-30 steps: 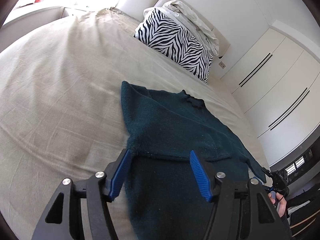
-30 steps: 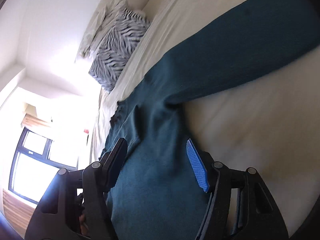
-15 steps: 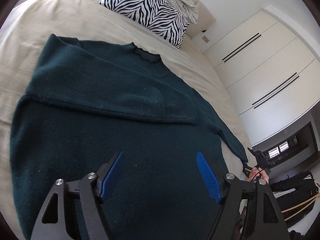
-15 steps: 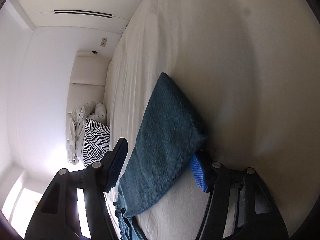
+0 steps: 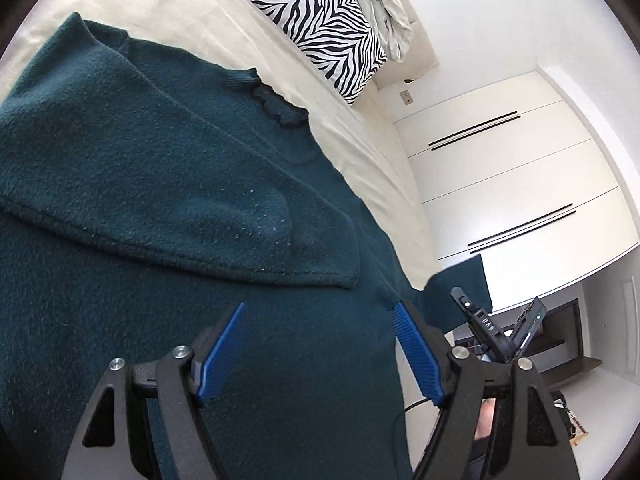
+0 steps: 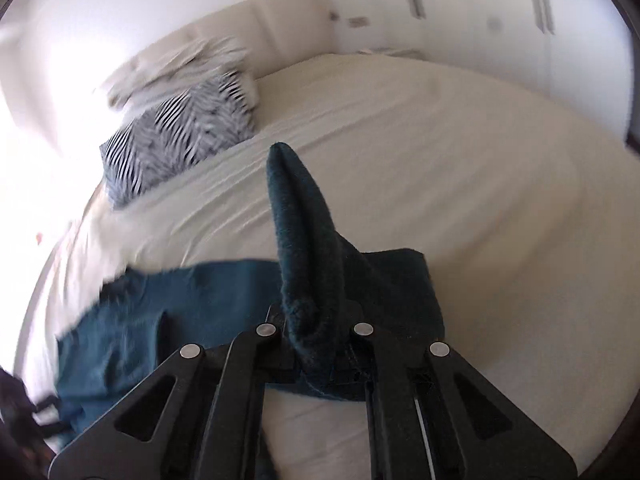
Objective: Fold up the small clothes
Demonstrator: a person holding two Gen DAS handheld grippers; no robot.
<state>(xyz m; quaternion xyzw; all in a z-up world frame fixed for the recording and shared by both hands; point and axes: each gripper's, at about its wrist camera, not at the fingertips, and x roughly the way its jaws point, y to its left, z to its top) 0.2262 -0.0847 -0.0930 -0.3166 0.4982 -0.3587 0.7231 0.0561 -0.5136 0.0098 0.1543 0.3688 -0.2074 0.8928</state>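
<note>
Sweater (image 5: pixel 168 208): flat on the bed (image 5: pixel 160 4), one sleeve folded across.
Left gripper (image 5: pixel 320 344): fingers wide apart, above the sweater.
Right gripper (image 6: pixel 316 344): pinching the other sleeve (image 6: pixel 308 248).

Dark teal knit sweater (image 5: pixel 160 320) fills left & centre of left wrist view, flat on bed, one sleeve folded across chest. Other sleeve (image 6: pixel 308 248) lifted, centre of right wrist view, cuff sticking up.
</note>
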